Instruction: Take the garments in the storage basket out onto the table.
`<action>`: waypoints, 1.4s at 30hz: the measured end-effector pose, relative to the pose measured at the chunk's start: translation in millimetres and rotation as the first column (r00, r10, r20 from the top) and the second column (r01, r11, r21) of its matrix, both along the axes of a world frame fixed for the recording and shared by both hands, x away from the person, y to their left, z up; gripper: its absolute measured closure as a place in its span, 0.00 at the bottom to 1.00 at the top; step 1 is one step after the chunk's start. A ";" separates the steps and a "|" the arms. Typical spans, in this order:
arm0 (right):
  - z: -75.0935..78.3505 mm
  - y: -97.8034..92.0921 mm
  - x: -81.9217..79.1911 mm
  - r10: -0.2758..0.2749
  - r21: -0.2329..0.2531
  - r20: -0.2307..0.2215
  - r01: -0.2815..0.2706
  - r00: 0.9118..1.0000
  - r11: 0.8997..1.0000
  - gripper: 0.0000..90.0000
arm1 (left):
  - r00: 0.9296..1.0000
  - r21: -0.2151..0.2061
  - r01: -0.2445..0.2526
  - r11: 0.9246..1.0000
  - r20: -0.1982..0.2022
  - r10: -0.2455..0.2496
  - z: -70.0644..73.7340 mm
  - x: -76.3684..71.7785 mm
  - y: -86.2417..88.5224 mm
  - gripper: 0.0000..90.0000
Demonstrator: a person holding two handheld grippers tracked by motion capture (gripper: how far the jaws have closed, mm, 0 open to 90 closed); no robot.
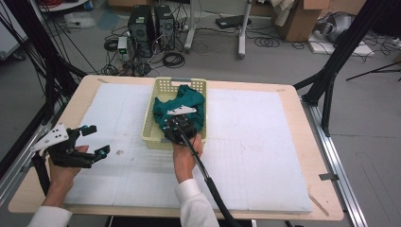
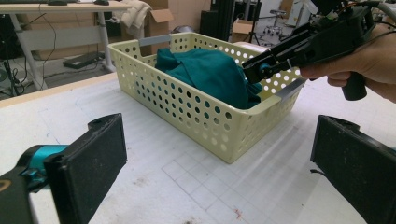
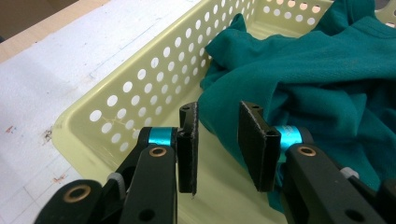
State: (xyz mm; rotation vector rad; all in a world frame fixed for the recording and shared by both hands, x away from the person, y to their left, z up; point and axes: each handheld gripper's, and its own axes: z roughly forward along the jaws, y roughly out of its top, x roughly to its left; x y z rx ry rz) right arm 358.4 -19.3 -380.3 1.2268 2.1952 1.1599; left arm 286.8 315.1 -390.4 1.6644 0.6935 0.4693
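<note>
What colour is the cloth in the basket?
Dark teal green cloth, clearest in the right gripper view.

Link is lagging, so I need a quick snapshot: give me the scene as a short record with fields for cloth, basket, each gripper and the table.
cloth: teal cloth, bunched inside the basket
basket: pale yellow perforated basket, upright on the table, far centre
right gripper: right gripper inside the basket's near end, jaws partly open beside the cloth's edge, nothing clamped
left gripper: left gripper held above the table left of the basket, jaws wide open, empty
table: white-covered table
</note>
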 end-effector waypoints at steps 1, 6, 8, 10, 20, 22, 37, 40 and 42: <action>0.0 0.0 0.0 0.000 0.000 0.000 0.000 1.000 1.000 0.77 | 1.000 0.000 0.000 1.000 -0.001 0.000 -0.2 0.1 0.0 0.04; 0.9 -0.3 -0.6 -0.002 0.003 0.002 0.002 1.000 1.000 0.77 | 1.000 0.004 0.004 1.000 -0.002 -0.004 -0.1 0.1 -0.7 0.04; 1.1 -0.7 -0.6 -0.001 0.002 0.002 0.001 1.000 1.000 0.77 | 1.000 0.004 0.002 1.000 -0.001 -0.002 0.0 0.1 -0.8 0.04; 1.4 -0.8 -0.7 -0.003 0.002 -0.001 0.003 1.000 1.000 0.77 | 1.000 0.000 0.003 1.000 -0.002 -0.003 0.1 -0.1 -0.7 0.04; 6.6 -3.8 -0.4 0.015 0.011 0.001 -0.015 1.000 1.000 0.76 | 1.000 0.001 0.001 1.000 0.000 -0.001 0.0 -0.1 -0.5 0.04; 8.0 -5.1 -0.1 0.017 0.017 0.000 -0.017 1.000 1.000 0.76 | 1.000 -0.001 -0.001 1.000 -0.001 0.001 -0.1 0.0 -0.6 0.04; 37.4 -22.6 8.4 0.049 0.018 -0.003 -0.049 0.999 0.999 0.76 | 1.000 0.006 -0.001 1.000 -0.002 0.001 -0.3 0.3 -0.8 0.04; 44.1 -27.3 13.4 0.055 0.009 -0.017 -0.055 0.998 0.998 0.75 | 1.000 0.007 -0.001 1.000 -0.002 0.001 -0.3 0.3 -0.9 0.04; 49.6 -28.9 16.7 0.073 0.009 -0.014 -0.073 0.997 0.997 0.74 | 1.000 0.008 -0.001 1.000 -0.001 0.001 -0.3 0.3 -0.9 0.04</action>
